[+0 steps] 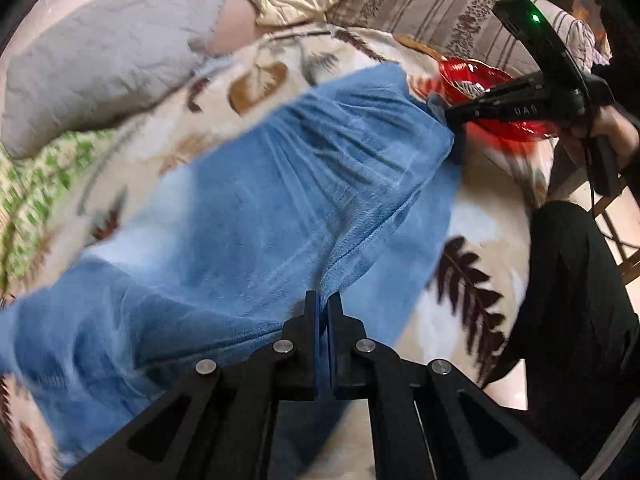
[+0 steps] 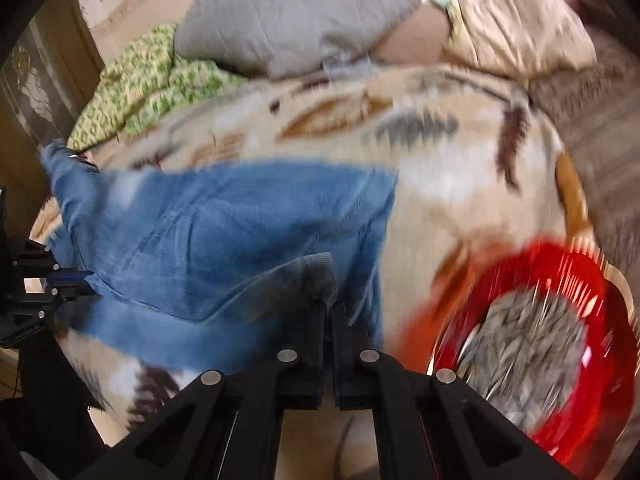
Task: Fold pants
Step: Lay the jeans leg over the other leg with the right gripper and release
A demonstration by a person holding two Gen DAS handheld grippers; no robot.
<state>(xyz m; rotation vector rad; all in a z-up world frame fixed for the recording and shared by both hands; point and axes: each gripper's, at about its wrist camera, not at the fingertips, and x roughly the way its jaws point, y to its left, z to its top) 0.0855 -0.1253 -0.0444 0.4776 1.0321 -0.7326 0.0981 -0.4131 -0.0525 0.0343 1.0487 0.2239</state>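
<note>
On the leaf-print blanket [image 1: 256, 80], both grippers' fingers pinch the blue pants [image 1: 248, 200].

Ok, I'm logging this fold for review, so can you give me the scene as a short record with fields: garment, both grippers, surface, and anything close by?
garment: blue denim pants, spread on the bed, partly lifted
left gripper: shut on a fold of the denim
right gripper: shut on a corner of the denim
surface: cream leaf-print blanket
nearby: red bowl holding striped seeds, beside the pants; grey pillow and green patterned cloth farther back
image quality: motion blur in both views
</note>
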